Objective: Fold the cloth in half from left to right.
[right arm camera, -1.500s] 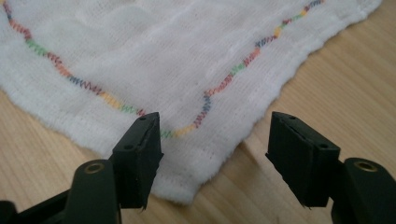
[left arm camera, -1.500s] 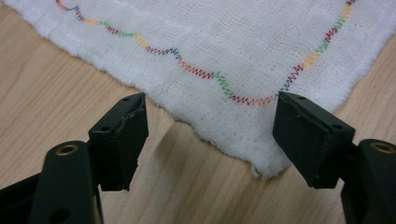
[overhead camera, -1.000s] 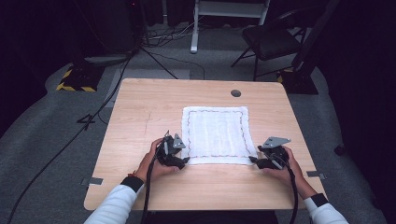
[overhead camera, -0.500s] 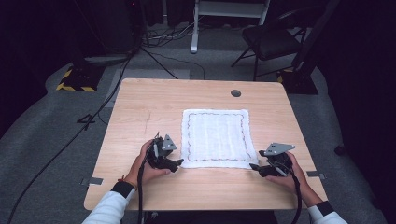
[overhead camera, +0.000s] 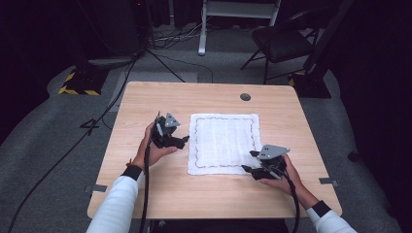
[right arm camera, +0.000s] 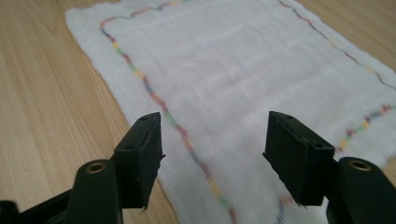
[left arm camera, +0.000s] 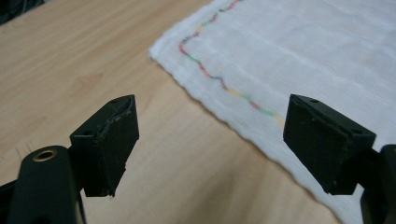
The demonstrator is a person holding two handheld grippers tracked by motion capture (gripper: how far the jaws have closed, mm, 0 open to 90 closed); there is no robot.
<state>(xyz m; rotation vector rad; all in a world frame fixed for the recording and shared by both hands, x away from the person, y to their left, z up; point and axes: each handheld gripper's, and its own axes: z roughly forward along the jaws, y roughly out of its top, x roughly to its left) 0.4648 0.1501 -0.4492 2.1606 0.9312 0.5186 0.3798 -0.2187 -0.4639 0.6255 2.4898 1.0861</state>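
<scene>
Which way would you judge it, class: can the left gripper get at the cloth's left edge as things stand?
Probably yes. The left gripper is open beside the white cloth, with bare table between them and nothing in the way.

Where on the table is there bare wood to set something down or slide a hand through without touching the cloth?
The white cloth covers the middle of the table. Free: the far strip between the cloth and the far edge, apart from the round grommet; the far left corner; the near strip between the forearms. Crowded: the cloth's left edge by the left gripper, and its near right corner under the right gripper.
</scene>
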